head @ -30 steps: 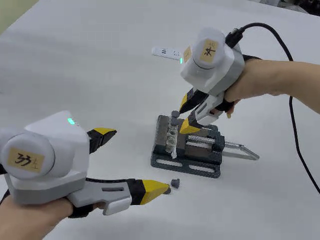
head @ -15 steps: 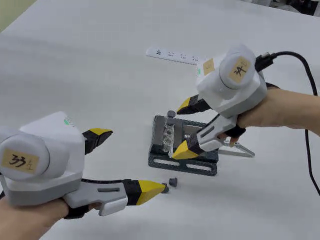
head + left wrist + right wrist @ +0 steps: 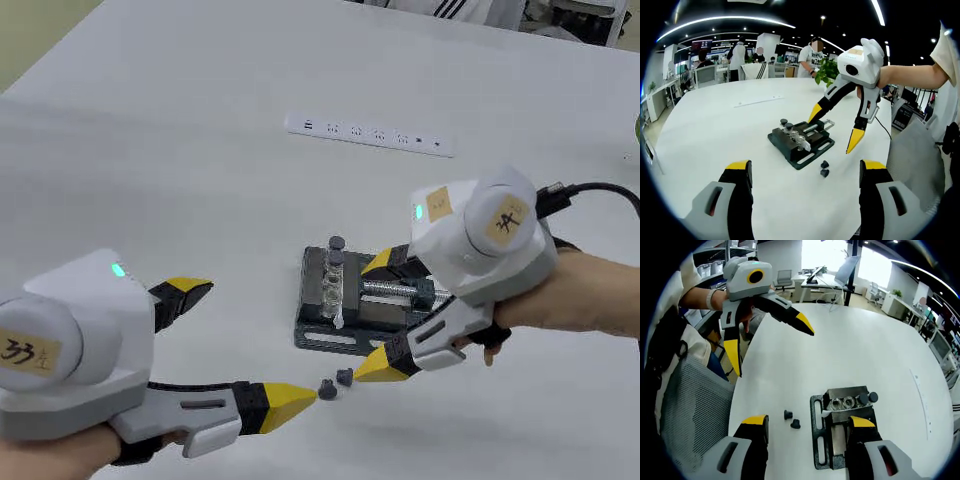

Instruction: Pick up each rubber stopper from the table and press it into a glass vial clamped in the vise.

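Since the white table (image 3: 200, 180) bears the vise (image 3: 318, 338) near its centre, all work lies around that point. Left gripper (image 3: 262, 340): jaws spread wide, held almost level, pointing right. Right gripper (image 3: 362, 324): jaws spread, tilted down toward the near left, one jaw above the vise. Glass vials (image 3: 333, 290) stand upright in a row running near to far; the far ones are capped, the near ones appear open. Two rubber stoppers (image 3: 345, 377) lie loose just near of the vise, between the two lower jaw tips, each tip just beside one stopper. Either gripper is judged within reach.
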The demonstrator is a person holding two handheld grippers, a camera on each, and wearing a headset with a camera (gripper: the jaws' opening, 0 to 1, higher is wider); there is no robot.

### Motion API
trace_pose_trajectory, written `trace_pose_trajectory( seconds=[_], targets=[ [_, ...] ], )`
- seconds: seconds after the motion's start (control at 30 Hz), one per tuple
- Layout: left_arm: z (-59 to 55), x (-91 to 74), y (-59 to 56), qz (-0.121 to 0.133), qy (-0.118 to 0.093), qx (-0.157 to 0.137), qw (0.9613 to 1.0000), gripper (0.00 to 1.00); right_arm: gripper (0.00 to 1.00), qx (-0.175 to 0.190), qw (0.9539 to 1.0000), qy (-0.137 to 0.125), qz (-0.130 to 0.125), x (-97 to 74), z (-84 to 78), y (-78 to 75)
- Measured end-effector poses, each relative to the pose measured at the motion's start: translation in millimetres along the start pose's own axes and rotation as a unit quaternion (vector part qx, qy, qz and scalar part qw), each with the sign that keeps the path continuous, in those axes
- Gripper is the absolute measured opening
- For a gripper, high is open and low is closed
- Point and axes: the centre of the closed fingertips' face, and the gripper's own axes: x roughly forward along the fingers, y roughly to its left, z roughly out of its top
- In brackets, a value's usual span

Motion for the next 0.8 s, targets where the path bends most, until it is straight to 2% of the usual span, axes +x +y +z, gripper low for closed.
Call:
trace_pose_trajectory(
  seconds=[0.17, 0.4, 0.7, 0.8],
  targets=[
    [-3.2, -6.5, 2.5, 0.005, 0.003, 0.002, 1.0000, 0.87, 0.58, 0.011, 0.9998, -0.012, -0.008, 9.5, -6.0, 7.8],
    [-7.1, -11.1, 3.2, 0.011, 0.003, -0.002, 0.9999, 0.87, 0.49, 0.011, 0.9996, -0.011, -0.024, 23.2, -18.5, 11.1],
    [-9.2, -10.1, -1.3, 0.010, 0.002, -0.010, 0.9999, 0.87, 0.36, 0.024, 0.9983, -0.015, -0.051, 33.3, -29.8, 11.5],
    [-10.2, -9.2, -3.4, 0.009, 0.003, -0.012, 0.9999, 0.87, 0.31, 0.035, 0.9980, -0.022, -0.048, 36.9, -32.4, 13.9]
  ],
)
